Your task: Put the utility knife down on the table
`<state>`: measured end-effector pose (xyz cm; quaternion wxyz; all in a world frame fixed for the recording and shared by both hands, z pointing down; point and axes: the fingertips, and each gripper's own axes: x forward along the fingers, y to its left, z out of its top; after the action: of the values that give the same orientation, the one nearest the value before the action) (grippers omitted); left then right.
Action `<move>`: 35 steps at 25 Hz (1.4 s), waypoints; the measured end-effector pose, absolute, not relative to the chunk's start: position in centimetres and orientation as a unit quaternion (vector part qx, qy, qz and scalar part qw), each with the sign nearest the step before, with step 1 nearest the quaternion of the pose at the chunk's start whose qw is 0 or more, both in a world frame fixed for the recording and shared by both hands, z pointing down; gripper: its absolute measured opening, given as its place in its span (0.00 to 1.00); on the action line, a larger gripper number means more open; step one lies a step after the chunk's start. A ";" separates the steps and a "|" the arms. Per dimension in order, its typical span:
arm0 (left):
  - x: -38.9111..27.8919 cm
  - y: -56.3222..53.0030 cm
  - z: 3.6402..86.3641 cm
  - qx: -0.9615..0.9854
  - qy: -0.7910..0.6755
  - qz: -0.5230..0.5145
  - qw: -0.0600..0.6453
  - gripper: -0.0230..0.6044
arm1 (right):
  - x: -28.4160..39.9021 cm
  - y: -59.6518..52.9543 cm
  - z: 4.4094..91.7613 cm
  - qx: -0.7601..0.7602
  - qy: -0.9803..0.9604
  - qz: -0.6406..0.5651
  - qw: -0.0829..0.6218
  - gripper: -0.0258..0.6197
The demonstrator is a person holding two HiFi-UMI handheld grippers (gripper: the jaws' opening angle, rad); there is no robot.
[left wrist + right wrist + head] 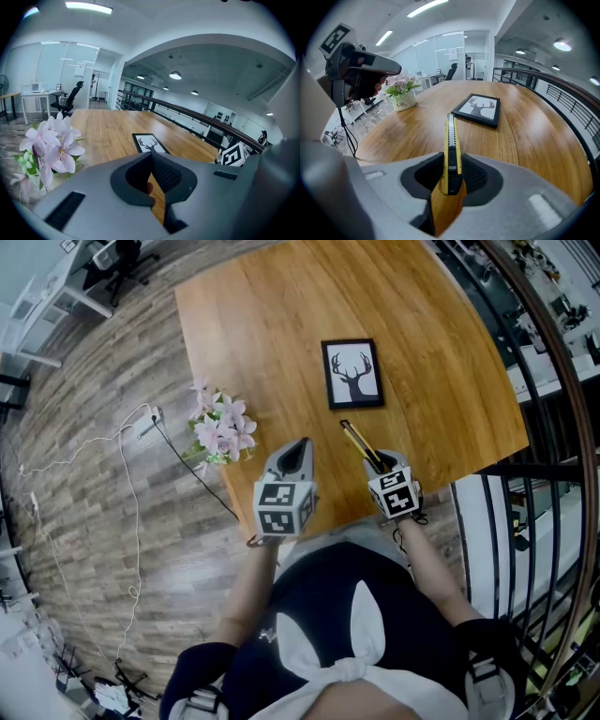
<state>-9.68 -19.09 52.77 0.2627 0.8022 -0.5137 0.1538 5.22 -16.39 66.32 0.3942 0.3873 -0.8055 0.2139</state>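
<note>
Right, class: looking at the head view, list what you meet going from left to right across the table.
Pink flowers → left hand-held gripper → deer picture → right hand-held gripper. The utility knife is left out because it overlaps the picture and that gripper.

From the right gripper, the picture frame blocks 11 o'clock, just beyond the tip of the utility knife. Bare table lies open from 12 to 2 o'clock as far as its edge, and the railing bars 3 o'clock. The left gripper sits near at 9 o'clock with the potted flowers at its own 10 o'clock, and the wood between flowers and frame is free.
</note>
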 end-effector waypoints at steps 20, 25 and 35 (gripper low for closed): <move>-9.8 -19.2 53.4 0.802 -0.506 0.156 0.277 0.05 | 5.1 -16.2 68.1 0.369 -0.798 0.218 0.423 0.22; -10.0 -19.4 53.4 0.801 -0.509 0.154 0.276 0.05 | 5.0 -16.4 68.3 0.362 -0.801 0.207 0.430 0.22; -9.8 -19.3 53.9 0.800 -0.502 0.161 0.285 0.05 | 5.0 -16.2 68.9 0.355 -0.803 0.221 0.426 0.22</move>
<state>-9.76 -19.33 53.85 0.2852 0.8004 -0.5022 0.1606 4.97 -16.18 68.88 0.4260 0.3547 -0.8025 0.2206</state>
